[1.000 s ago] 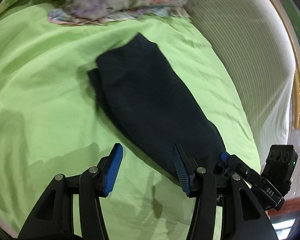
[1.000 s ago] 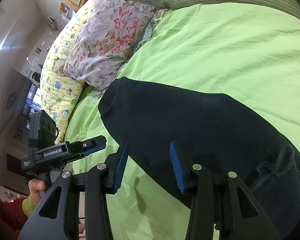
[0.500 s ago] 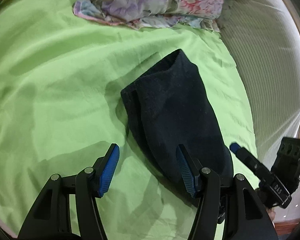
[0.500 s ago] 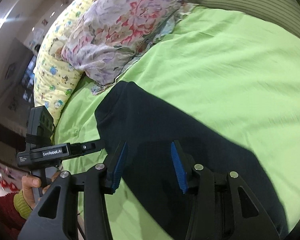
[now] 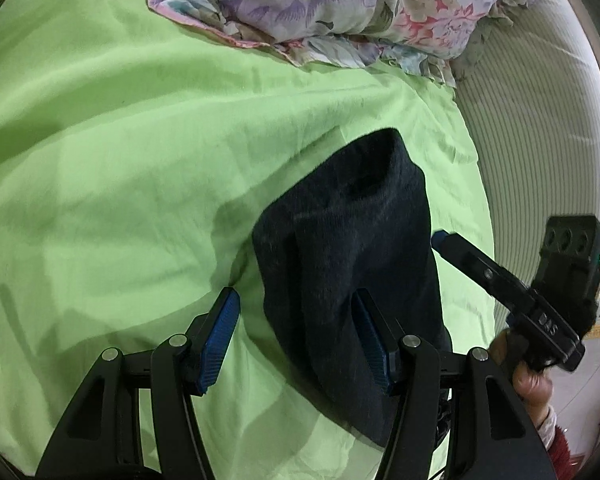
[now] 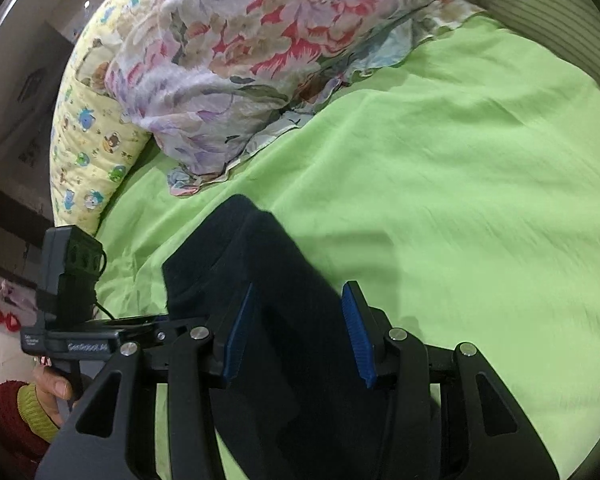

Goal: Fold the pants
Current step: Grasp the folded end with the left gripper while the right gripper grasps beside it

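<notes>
While nothing is clamped, both tools' jaws apart over dark pants point(image 5: 352, 264) on green sheet point(image 5: 120, 160).

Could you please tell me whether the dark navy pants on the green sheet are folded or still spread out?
Folded: the dark navy pants lie as a narrow strip with overlapping layers along one edge on the green bed sheet.

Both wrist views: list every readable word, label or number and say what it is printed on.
"GenRobot.AI": white print, slightly blurred, on the left gripper body in the right wrist view.
"DAS": faint, partly blurred, on the right gripper body in the left wrist view.
Small print beside "GenRobot.AI": too small to read.
</notes>
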Demonstrator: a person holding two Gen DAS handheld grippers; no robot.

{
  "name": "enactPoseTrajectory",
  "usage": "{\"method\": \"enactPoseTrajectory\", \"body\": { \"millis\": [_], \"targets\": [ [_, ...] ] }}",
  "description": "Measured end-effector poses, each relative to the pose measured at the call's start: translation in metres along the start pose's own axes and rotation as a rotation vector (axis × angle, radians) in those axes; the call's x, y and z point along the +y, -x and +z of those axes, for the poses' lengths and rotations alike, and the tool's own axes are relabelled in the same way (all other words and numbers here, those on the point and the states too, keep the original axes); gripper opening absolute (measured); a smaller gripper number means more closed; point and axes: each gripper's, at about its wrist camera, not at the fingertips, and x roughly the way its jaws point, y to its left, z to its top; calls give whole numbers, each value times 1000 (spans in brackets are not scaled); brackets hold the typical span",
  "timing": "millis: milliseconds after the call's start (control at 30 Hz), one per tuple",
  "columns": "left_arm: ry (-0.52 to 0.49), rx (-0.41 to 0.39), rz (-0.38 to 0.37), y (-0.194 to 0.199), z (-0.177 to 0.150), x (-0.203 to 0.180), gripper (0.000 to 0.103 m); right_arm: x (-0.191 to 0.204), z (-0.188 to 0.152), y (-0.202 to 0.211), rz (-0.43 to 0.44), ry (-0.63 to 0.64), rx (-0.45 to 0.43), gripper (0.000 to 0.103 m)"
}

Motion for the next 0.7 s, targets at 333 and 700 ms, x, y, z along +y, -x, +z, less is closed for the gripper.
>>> {"method": "enactPoseTrajectory", "body": {
  "millis": [333, 700],
  "targets": [
    [-14, -22, -8, -4, 6, 2, 42, 1, 28, -39, 88, 29, 106, 47],
    [-78, -46, -32, 8, 4, -19, 21, 16, 20, -18, 107, 90, 70, 23]
  ]
}}
